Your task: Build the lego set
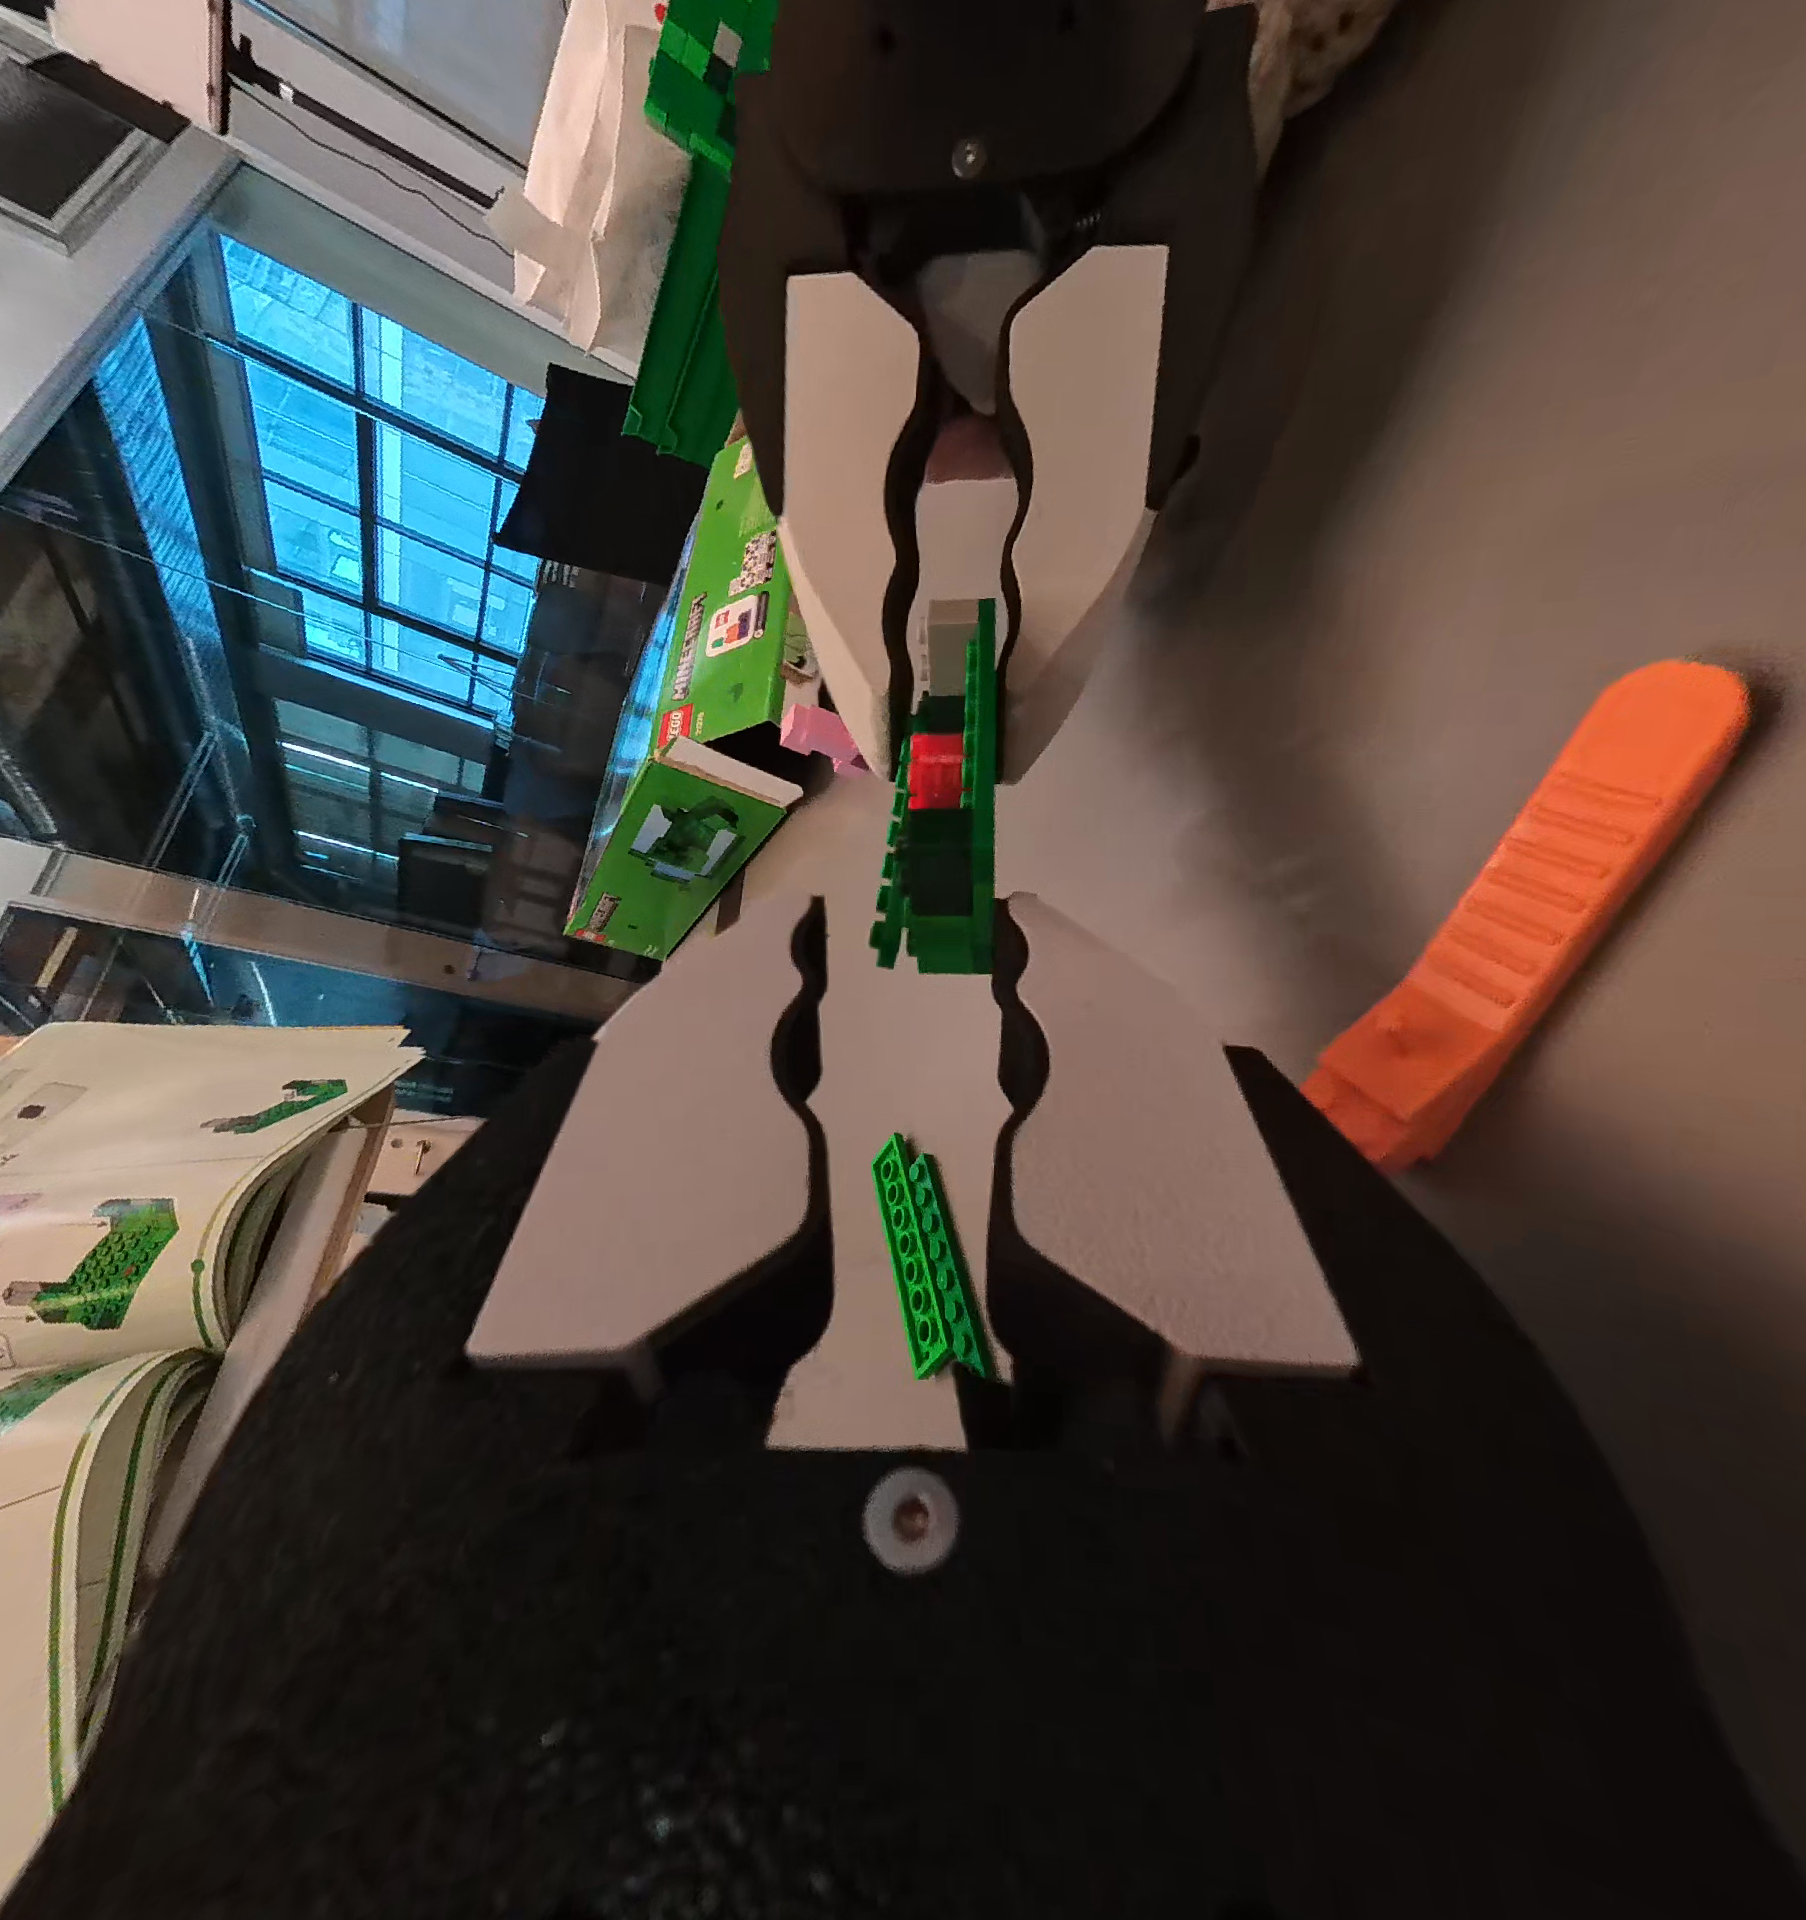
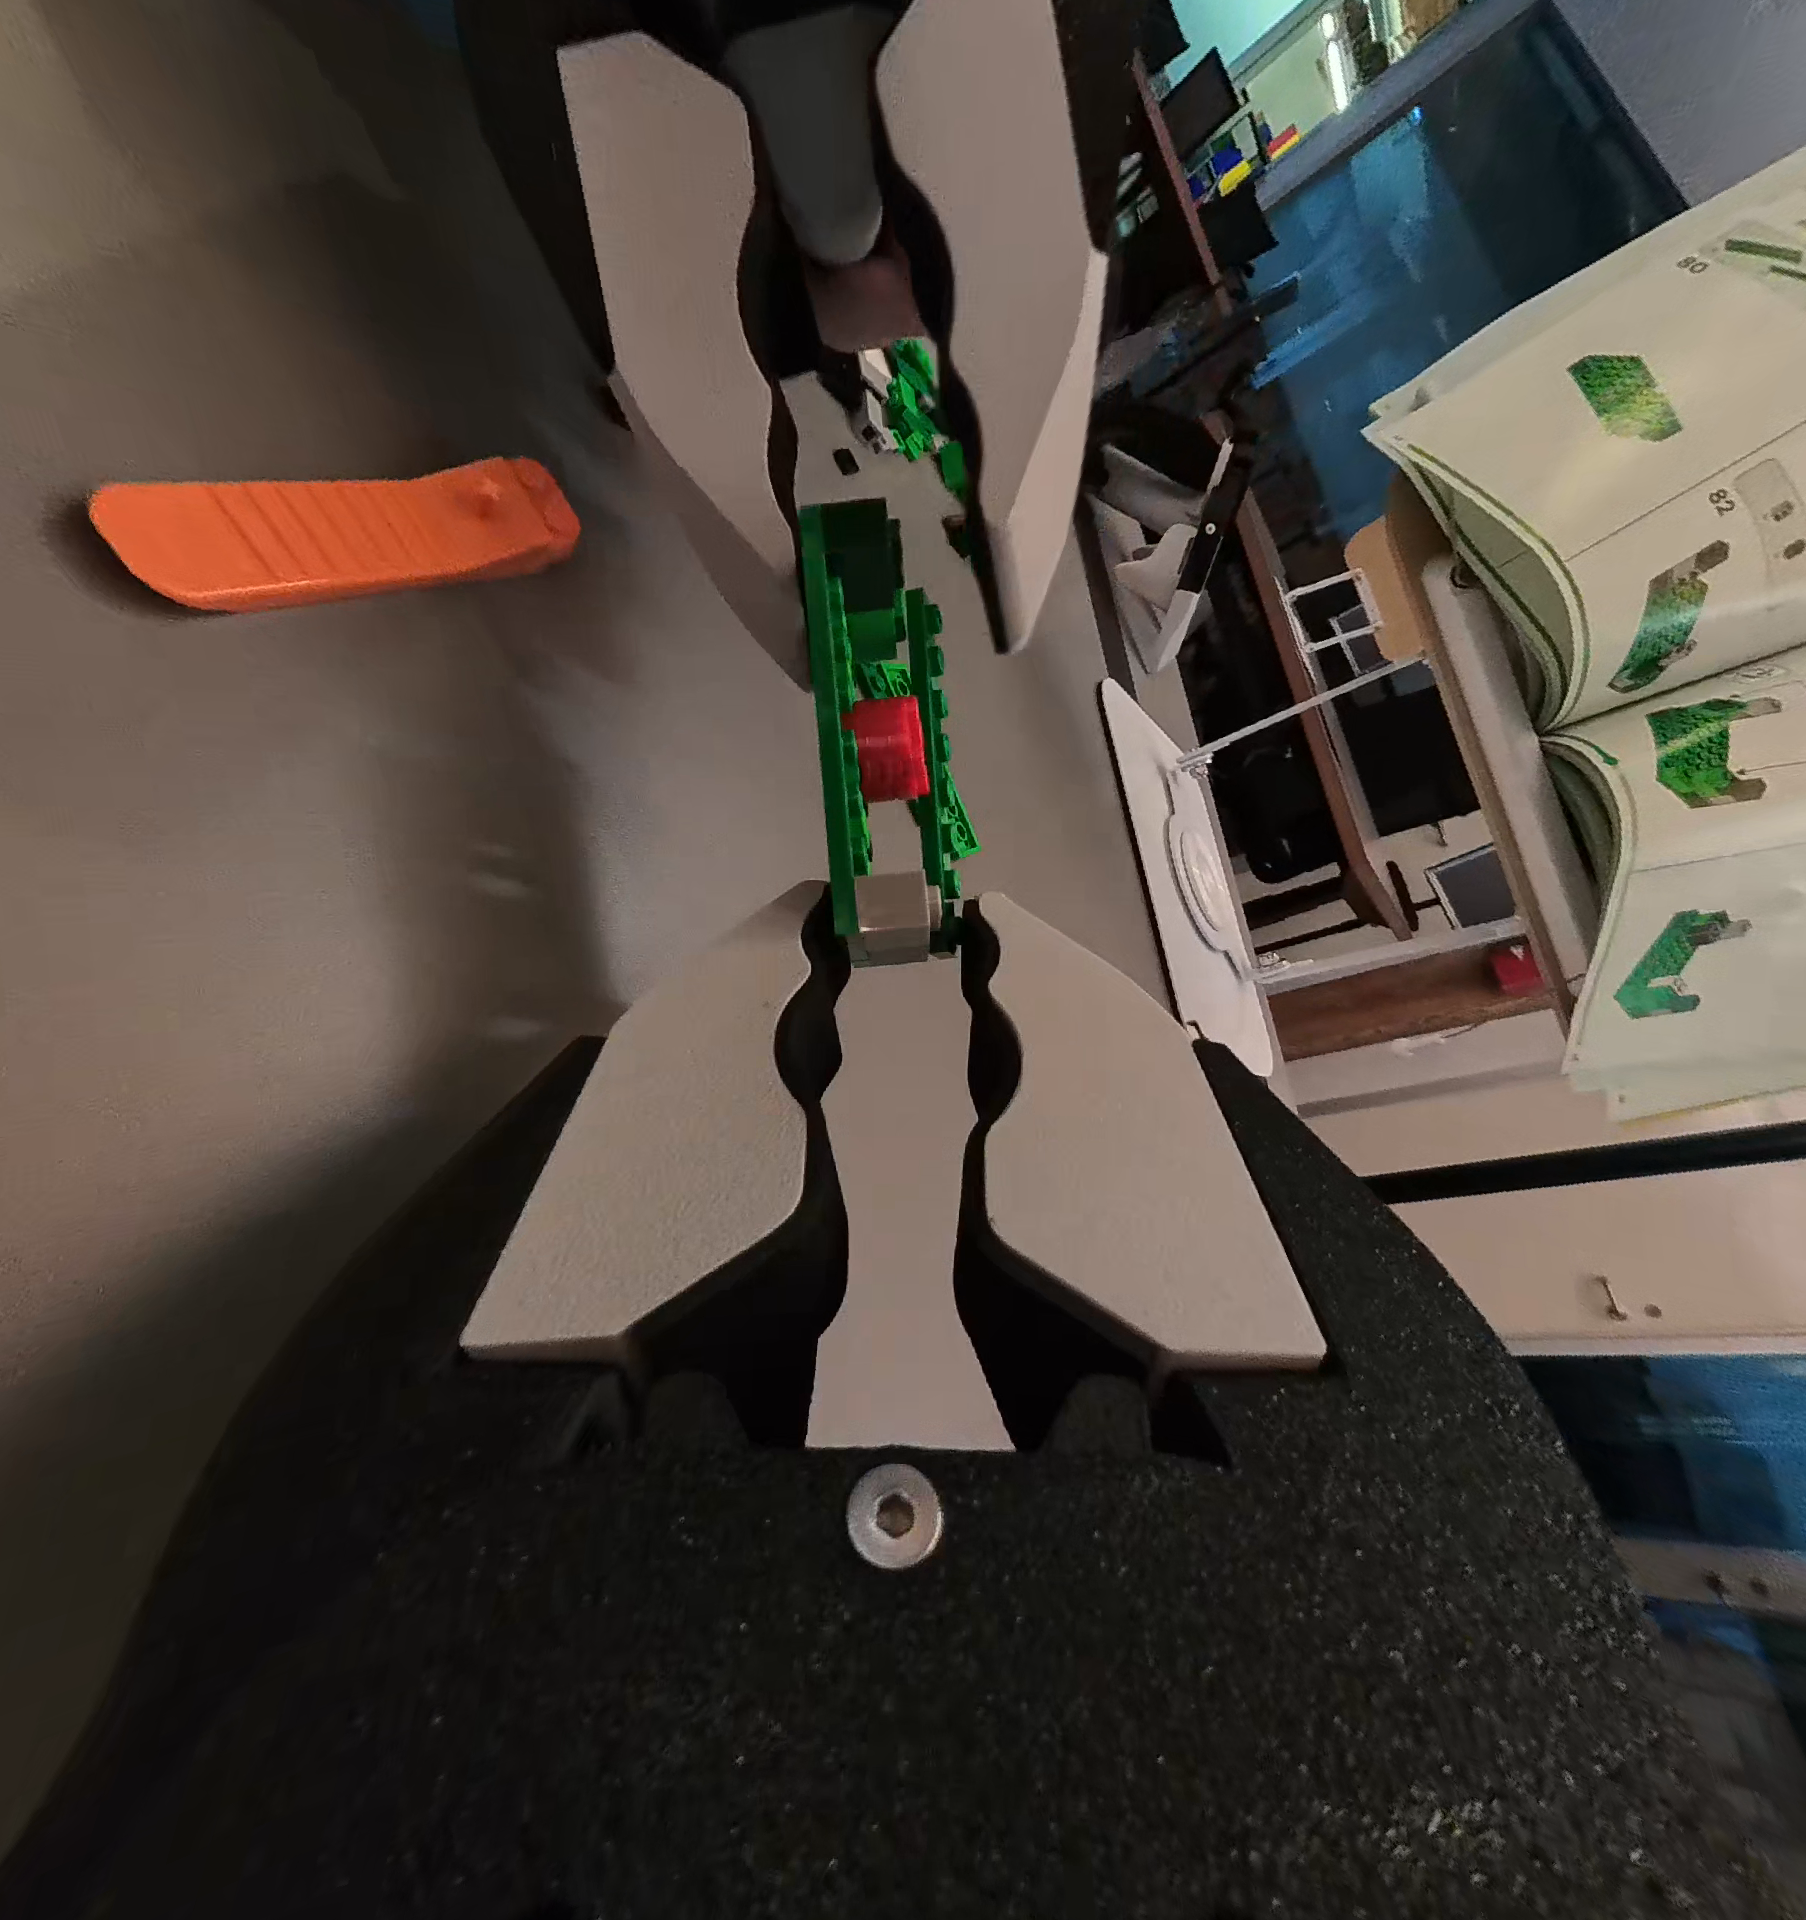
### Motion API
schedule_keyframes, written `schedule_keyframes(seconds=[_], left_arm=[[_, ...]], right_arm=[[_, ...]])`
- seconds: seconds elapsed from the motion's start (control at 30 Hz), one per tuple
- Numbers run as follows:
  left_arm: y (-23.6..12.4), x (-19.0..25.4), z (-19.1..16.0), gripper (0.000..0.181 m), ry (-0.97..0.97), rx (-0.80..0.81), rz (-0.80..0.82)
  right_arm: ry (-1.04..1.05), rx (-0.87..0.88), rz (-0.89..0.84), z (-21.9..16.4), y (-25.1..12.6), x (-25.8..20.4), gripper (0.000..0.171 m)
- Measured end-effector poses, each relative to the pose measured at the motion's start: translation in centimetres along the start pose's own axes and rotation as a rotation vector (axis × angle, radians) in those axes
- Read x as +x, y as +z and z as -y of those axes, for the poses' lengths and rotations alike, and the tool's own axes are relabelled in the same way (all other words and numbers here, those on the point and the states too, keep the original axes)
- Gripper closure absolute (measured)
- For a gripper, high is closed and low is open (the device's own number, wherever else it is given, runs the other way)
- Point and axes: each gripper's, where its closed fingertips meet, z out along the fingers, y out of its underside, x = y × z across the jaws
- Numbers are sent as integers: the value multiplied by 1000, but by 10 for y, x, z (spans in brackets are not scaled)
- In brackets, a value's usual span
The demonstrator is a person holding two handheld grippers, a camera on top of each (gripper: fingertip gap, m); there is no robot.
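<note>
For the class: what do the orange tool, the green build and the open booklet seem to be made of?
Orange tool: likely moulded plastic, matt, with ridged grip lines. Green build: glossy hard plastic bricks with studs. Booklet: thin printed paper, its pages curling at the fold.

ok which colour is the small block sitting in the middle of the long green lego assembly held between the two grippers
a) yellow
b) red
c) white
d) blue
b: the small block midway along the long green lego assembly is red in both wrist views, while a grey block sits at the end in the right gripper.
</note>
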Motion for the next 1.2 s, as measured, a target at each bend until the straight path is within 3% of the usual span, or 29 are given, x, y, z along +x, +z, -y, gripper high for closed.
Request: schedule_keyframes(seconds=[0.23,0.93,1.0,1.13,1.2], left_arm=[[2,3,1,161,-16,-13,-9],[3,5,0,158,-73,-21,-36],[3,3,-1,147,-144,-20,-29],[1,3,-5,126,-368,-25,-75],[-3,-1,2,128,-478,31,-93]], right_arm=[[-2,12,-6,2,-2,2,151],[13,-19,40,1,0,0,151],[-20,-16,-21,1,1,4,150],[-289,-54,-260,1,-5,23,150],[-390,-66,-330,4,-8,27,150]])
